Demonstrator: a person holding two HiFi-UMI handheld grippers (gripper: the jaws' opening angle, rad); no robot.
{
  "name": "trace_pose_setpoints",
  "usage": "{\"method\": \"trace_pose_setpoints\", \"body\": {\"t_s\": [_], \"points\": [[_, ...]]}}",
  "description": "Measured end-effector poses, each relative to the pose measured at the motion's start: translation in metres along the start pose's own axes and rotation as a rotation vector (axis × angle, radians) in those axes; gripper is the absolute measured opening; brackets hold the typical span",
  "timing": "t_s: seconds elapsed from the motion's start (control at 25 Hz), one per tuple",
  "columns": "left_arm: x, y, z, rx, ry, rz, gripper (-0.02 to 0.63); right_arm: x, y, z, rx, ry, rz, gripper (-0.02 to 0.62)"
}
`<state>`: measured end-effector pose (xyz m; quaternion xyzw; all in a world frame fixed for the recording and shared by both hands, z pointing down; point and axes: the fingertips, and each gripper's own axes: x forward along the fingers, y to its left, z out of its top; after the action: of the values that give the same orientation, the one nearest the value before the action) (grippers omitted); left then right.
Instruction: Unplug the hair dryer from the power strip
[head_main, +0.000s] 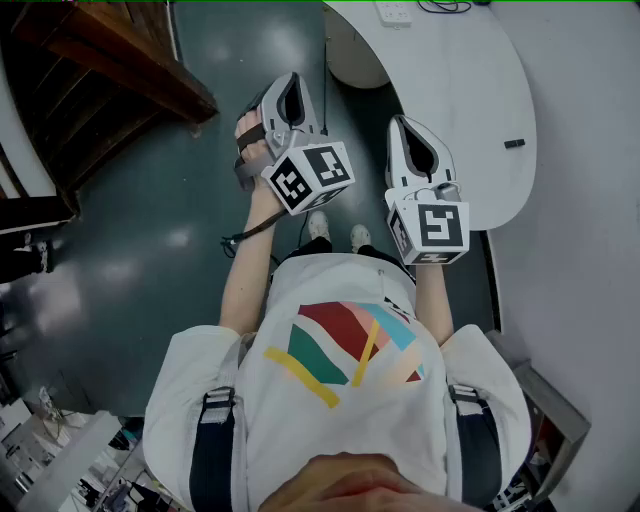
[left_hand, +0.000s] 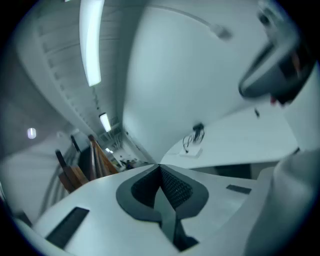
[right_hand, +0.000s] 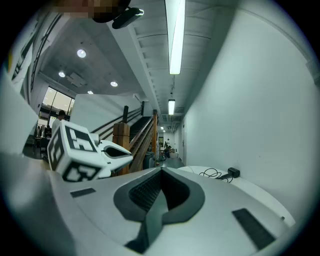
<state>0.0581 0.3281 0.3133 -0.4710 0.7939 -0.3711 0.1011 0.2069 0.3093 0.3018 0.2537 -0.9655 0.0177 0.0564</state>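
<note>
A white power strip (head_main: 393, 12) lies at the far end of the rounded white table (head_main: 470, 90), with a black cable (head_main: 445, 6) coiled beside it. In the left gripper view the strip (left_hand: 192, 149) shows small and far off, a black plug and cable on it. The right gripper view shows the cable and a black plug (right_hand: 232, 172) on the table's far side. I cannot make out the hair dryer itself. My left gripper (head_main: 292, 82) is over the floor, left of the table, shut and empty. My right gripper (head_main: 402, 122) is at the table's near edge, also shut and empty.
A wooden staircase (head_main: 120, 70) rises at the upper left over a dark glossy floor (head_main: 150, 260). A small black item (head_main: 514, 143) lies at the table's right edge. A white wall (head_main: 590, 200) runs along the right. The person's feet (head_main: 338, 232) stand below the grippers.
</note>
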Motion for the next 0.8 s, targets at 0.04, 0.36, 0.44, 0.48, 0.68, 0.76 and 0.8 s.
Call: {"method": "trace_pose_setpoints", "body": {"t_s": [0.04,0.36,0.44,0.48,0.68,0.76,0.8], "points": [[-0.007,0.005,0.002,-0.18,-0.048,-0.065,0.014,0.002,0.003,0.001,-0.005,-0.001,-0.001,0.008],[-0.045,0.029,-0.006,-0.878,-0.211,-0.208,0.014,0.008,0.008,0.0,-0.013,0.006,-0.026,0.009],[-0.048,0.025,0.001,-1.026,-0.272,-0.369,0.014,0.01,0.008,-0.004,0.006,0.009,-0.023,0.008],[-0.049,0.024,0.005,-1.087,-0.312,-0.441,0.014,0.01,0.009,-0.004,0.025,0.004,-0.02,0.009],[-0.042,0.028,0.002,-0.919,-0.384,-0.423,0.014,0.016,0.015,-0.006,0.072,-0.007,-0.029,0.009],[-0.041,0.018,0.002,-0.786,-0.369,-0.404,0.014,0.013,0.014,-0.01,0.026,0.016,-0.05,0.008],[-0.041,0.014,0.004,-0.737,-0.37,-0.403,0.014,0.013,0.011,-0.012,0.01,0.029,-0.06,0.008]]}}
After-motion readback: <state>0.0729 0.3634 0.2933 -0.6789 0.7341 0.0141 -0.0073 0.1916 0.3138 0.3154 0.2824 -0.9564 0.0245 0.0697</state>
